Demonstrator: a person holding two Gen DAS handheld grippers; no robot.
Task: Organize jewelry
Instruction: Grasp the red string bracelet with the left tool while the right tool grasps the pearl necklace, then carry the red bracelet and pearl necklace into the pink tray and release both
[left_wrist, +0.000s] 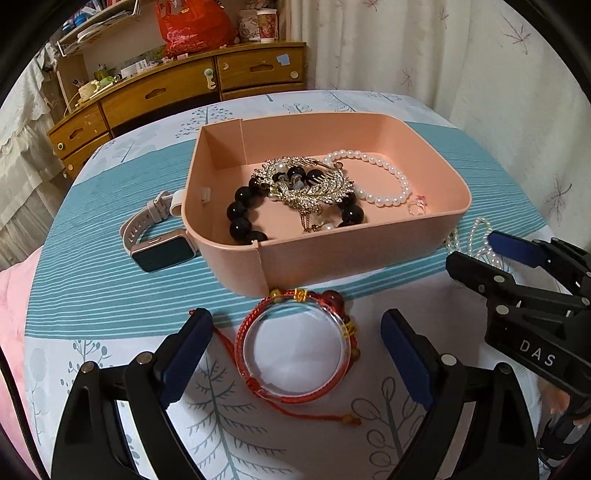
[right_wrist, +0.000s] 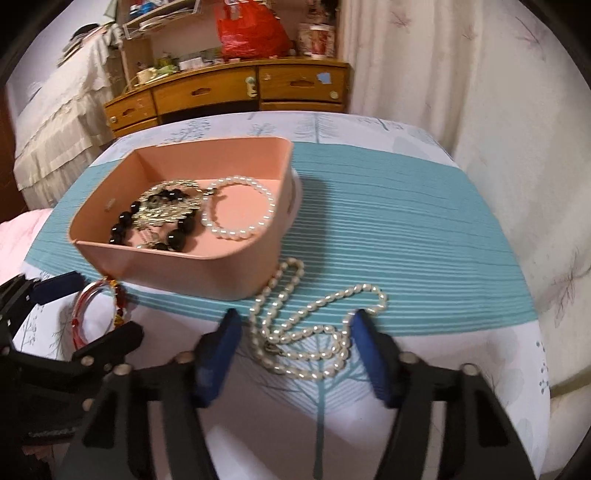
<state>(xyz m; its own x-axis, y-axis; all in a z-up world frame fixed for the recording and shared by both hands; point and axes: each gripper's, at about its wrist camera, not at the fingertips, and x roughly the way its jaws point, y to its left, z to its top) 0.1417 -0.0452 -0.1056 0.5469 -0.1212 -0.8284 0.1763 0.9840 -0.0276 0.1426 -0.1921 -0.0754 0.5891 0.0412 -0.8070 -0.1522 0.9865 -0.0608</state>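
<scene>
Bedroom setup, tree-print cloth on the desk (right_wrist: 406, 229). Right gripper (right_wrist: 295, 354) straddles the pearl necklace (right_wrist: 295, 332), fingers not pinching yet; strands could slip out and dangle. Left gripper (left_wrist: 295, 354) is released around the red bangle (left_wrist: 293, 350). Pink box (left_wrist: 369, 251) holds black beads (left_wrist: 240, 218), brooch (left_wrist: 306, 184), pearl bracelet (left_wrist: 388, 184); watch (left_wrist: 162, 247) sits outside.

Dim warm indoor light, fisheye-bent edges, right wrist view motion-blurred
</scene>
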